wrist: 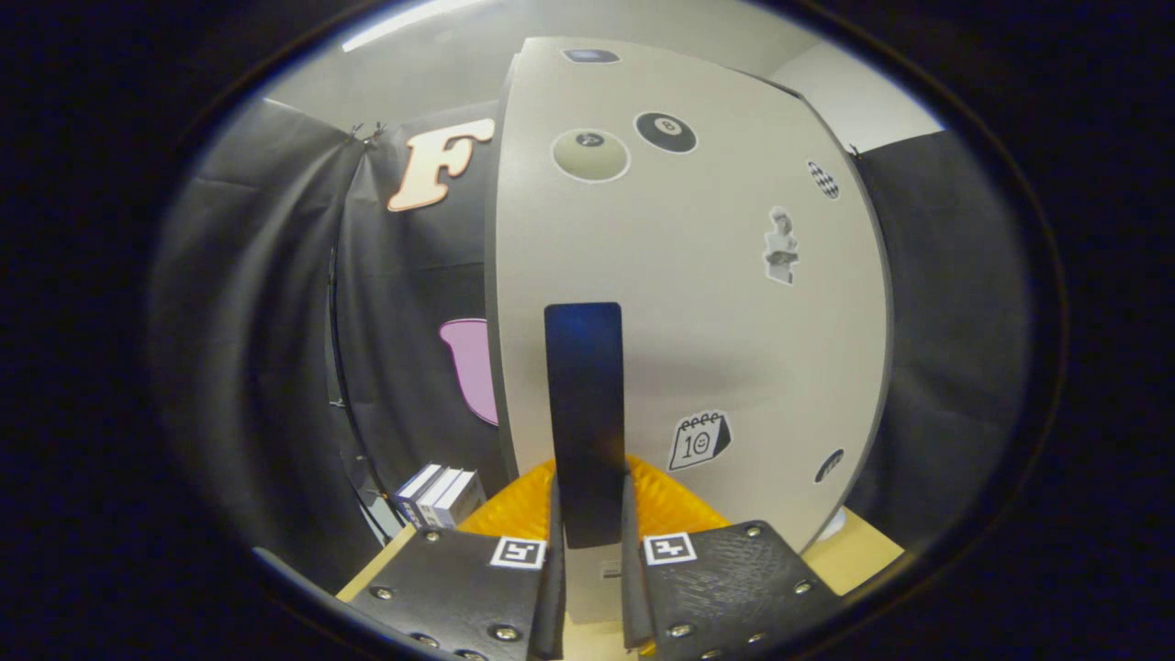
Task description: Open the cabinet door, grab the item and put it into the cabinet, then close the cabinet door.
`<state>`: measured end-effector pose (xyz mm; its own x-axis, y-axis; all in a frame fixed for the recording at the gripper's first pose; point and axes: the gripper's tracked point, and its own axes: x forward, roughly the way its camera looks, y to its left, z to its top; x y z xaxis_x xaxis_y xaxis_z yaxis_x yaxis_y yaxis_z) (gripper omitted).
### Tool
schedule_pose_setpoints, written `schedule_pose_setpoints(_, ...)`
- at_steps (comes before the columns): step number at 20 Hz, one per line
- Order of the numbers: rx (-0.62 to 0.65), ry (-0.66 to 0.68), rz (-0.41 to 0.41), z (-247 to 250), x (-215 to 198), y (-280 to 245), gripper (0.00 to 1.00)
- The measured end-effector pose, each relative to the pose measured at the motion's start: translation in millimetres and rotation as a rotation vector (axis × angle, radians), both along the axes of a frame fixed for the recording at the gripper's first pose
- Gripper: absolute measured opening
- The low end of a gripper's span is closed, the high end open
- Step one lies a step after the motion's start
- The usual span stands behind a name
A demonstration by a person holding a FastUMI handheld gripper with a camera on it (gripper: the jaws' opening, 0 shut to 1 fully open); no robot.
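Observation:
A white cabinet door [734, 321] with several stickers stands close in front of me. A dark vertical bar handle [584, 386] is fixed near the door's left edge. My gripper [592, 523] is at the handle's lower end, with one finger pressed on each side of the bar, so it is shut on the handle. A small stack of white and blue boxes [441, 496] stands on the wooden table [863, 555], to the left of the cabinet and beyond my left finger.
Black cloth walls close in on both sides of the cabinet. The boxes sit tight against the left cloth wall. A strip of table shows to the right of the cabinet's foot.

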<state>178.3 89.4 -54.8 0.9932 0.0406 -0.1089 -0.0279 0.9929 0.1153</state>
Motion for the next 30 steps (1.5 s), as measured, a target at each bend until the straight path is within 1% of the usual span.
schedule_pose_setpoints(9, 0.062, -0.002, -0.011, 2.2, -32.3, -16.6, 0.24)
schedule_pose_setpoints(17, 0.065, -0.001, -0.035, 3.5, -62.3, -41.5, 0.24)
schedule_pose_setpoints(27, 0.068, 0.016, -0.135, 4.0, -95.2, -88.8, 0.24)
schedule_pose_setpoints(30, 0.021, 0.007, -0.169, 5.0, -97.0, -107.7, 0.24)
